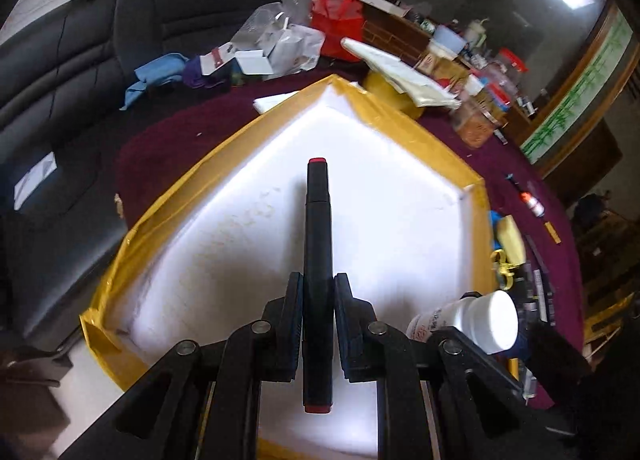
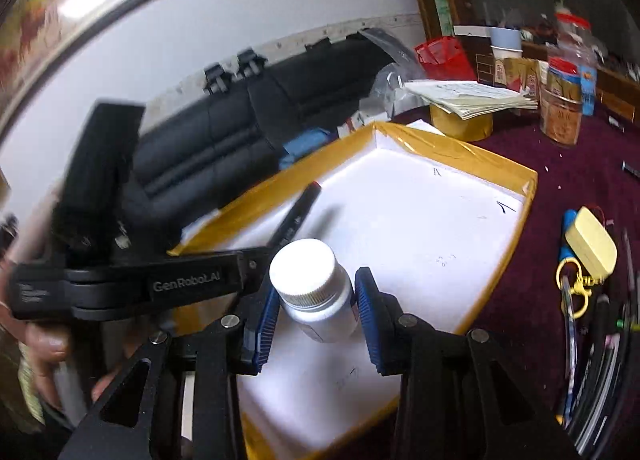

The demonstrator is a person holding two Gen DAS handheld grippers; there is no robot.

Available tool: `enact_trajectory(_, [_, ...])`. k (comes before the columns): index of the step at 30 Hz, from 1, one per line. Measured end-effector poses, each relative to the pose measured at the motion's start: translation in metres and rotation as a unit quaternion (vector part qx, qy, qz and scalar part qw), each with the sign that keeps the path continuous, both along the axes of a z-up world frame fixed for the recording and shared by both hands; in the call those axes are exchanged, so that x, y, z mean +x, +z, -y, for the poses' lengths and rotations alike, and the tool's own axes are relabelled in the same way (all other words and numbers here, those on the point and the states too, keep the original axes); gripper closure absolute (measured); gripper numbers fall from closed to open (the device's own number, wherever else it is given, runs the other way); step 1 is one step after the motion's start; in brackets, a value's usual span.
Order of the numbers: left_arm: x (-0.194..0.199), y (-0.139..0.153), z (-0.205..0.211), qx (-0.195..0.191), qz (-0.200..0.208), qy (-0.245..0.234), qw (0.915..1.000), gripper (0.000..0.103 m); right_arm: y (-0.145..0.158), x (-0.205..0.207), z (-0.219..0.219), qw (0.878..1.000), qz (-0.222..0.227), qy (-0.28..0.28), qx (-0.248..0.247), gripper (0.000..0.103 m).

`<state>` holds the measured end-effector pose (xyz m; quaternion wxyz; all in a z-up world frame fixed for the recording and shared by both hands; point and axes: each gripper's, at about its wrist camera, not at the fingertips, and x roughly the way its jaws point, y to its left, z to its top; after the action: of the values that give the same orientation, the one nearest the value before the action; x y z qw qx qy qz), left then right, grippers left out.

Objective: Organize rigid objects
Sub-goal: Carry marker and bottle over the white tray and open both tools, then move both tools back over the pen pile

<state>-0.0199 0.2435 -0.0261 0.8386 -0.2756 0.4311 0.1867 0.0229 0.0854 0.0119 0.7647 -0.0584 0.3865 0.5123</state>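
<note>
Left tongs (image 1: 318, 292): clamped on a black marker (image 1: 317, 260) with red end caps, the pads pressing its lower barrel from both sides.
Marker axis: in the left wrist view its long axis runs straight from 6 o'clock to 12 o'clock, in line with the tongs, one red cap near the camera and the other pointing out over the tray. In the right wrist view it slants up toward 1 o'clock.
Why held so: gripped low on the barrel with most of its length jutting forward, which looks meant to let the far end be lowered flat onto the tray floor.
Right tongs (image 2: 316, 308): closed on a white bottle (image 2: 314, 292), the blue ribbed pads squeezing its body just under the white screw cap.
Bottle axis: cap tilted up toward the camera at about 11 o'clock, base hidden below.
Tray (image 1: 188, 196): a shallow white-floored box with a yellow taped rim, lying on the maroon-covered bench (image 2: 560, 188); both held things hang above its floor, touching nothing in it.
Stage: judged as carrying both things to the tray, not yet set down.
Loose items (image 2: 592, 244): a yellow case, keys and pens lie on the bench at 3 o'clock of the tray, well outside it.
</note>
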Motion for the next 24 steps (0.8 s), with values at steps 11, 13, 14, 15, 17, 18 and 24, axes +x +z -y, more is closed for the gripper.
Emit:
enact_trajectory(11, [0.001, -0.015, -0.006, 0.026, -0.020, 0.008, 0.9994, 0.083, -0.020, 0.007, -0.008, 0.999, -0.015, -0.013, -0.034, 0.066])
enact_trajectory(13, [-0.002, -0.012, -0.003, 0.027, -0.016, 0.008, 0.9995, 0.062, -0.016, 0.005, -0.007, 0.999, -0.015, -0.007, -0.033, 0.059])
enact_trajectory(14, [-0.005, -0.010, -0.002, 0.030, -0.012, 0.011, 0.9994, 0.046, -0.016, 0.005, -0.006, 0.999, -0.016, -0.006, -0.027, 0.051])
enact_trajectory(15, [-0.008, -0.007, 0.000, 0.035, -0.006, 0.014, 0.9993, 0.043, -0.015, 0.005, -0.005, 1.000, -0.018, -0.005, -0.021, 0.048])
enact_trajectory(17, [-0.016, 0.001, 0.005, 0.048, 0.009, 0.025, 0.9985, 0.039, -0.011, 0.005, 0.000, 1.000, -0.015, 0.001, -0.016, 0.044])
enact_trajectory(18, [-0.019, 0.004, 0.006, 0.049, 0.014, 0.028, 0.9983, 0.039, -0.008, 0.004, 0.005, 1.000, -0.015, 0.001, -0.008, 0.040])
enact_trajectory(24, [-0.034, 0.035, 0.034, 0.072, 0.044, 0.039, 0.9957, 0.031, 0.011, 0.002, 0.045, 0.998, -0.034, -0.015, 0.050, 0.039])
